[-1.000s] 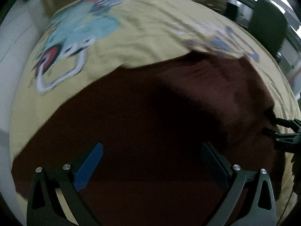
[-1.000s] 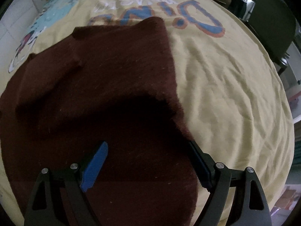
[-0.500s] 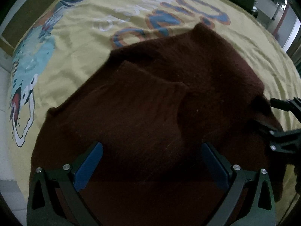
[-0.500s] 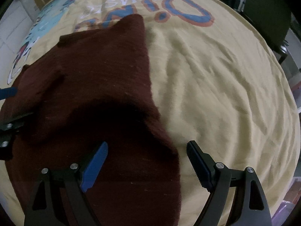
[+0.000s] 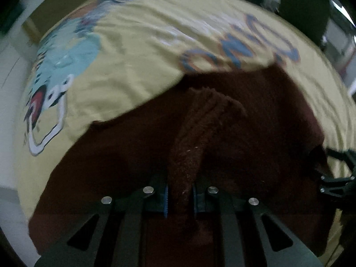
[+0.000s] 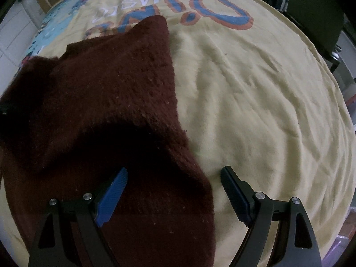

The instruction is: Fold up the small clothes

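Note:
A dark maroon knit garment (image 5: 255, 133) lies spread on a yellow printed sheet (image 5: 124, 66). My left gripper (image 5: 179, 200) is shut on a raised ridge of the garment pinched between its blue pads. In the right wrist view the same garment (image 6: 106, 102) fills the left half. My right gripper (image 6: 173, 191) is open, its jaws straddling the garment's right edge just above the cloth. The right gripper also shows at the right edge of the left wrist view (image 5: 338, 173).
The yellow sheet (image 6: 255, 102) carries a blue dinosaur print (image 5: 64, 60) at the left and orange-blue lettering (image 6: 222, 11) at the far side. A dark chair (image 6: 316, 6) stands beyond the far right edge.
My left gripper has closed on the garment and gathered a fold between its pads. My right gripper has stayed open and has shifted slightly along the garment's right edge.

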Tool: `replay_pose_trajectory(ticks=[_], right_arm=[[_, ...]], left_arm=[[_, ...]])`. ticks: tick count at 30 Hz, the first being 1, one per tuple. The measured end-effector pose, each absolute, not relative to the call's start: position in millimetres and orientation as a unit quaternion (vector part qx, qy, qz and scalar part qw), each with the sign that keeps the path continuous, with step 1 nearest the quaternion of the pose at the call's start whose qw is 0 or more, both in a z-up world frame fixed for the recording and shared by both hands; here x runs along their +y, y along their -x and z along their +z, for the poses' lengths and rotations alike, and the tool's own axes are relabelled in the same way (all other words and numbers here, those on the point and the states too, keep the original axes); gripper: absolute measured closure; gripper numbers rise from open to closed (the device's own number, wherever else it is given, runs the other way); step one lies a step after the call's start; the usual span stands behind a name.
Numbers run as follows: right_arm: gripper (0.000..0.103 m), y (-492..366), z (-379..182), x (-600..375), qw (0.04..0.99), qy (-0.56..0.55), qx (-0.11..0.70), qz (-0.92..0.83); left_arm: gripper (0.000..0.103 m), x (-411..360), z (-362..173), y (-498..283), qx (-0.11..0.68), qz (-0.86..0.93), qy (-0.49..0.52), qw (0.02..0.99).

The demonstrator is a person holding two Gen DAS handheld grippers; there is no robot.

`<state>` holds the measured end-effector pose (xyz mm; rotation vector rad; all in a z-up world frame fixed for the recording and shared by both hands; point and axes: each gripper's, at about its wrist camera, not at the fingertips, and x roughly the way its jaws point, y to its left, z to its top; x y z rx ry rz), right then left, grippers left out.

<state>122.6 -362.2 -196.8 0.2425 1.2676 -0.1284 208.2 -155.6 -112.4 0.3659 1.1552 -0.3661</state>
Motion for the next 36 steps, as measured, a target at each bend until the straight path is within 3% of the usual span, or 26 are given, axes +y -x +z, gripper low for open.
replay_pose_trajectory(ticks=[6, 15, 23, 26, 27, 28, 33, 36], right_arm=[[0.016, -121, -193, -362, 0.798, -0.112, 0.589, -0.062], [0.016, -123, -195, -355, 0.794, -0.101, 0.596, -0.061], [0.016, -129, -201, -351, 0.790, -0.104, 0.601, -0.059], [0.016, -127, -201, -352, 0.792, -0.103, 0.599, -0.058], [0.016, -126, -201, -351, 0.794, -0.101, 0.597, -0.057], [0.016, -123, -201, -352, 0.795, -0.100, 0.595, -0.056], [0.016, -115, -200, -353, 0.797, -0.099, 0.594, -0.053], [0.016, -113, -198, -353, 0.797, -0.098, 0.593, -0.052]], left_arm=[[0.090, -101, -101, -201, 0.546, -0.126, -0.094, 0.823], [0.090, -39, -135, -173, 0.591, -0.096, 0.002, 0.801], [0.076, -16, -140, -170, 0.615, -0.082, 0.038, 0.783], [0.052, -4, -133, -172, 0.623, -0.067, 0.033, 0.779], [0.033, 1, -130, -173, 0.625, -0.065, 0.035, 0.777], [0.022, 7, -128, -173, 0.625, -0.063, 0.039, 0.777], [0.004, 42, -109, -183, 0.608, -0.038, 0.050, 0.791], [0.004, 58, -104, -193, 0.605, -0.035, 0.072, 0.793]])
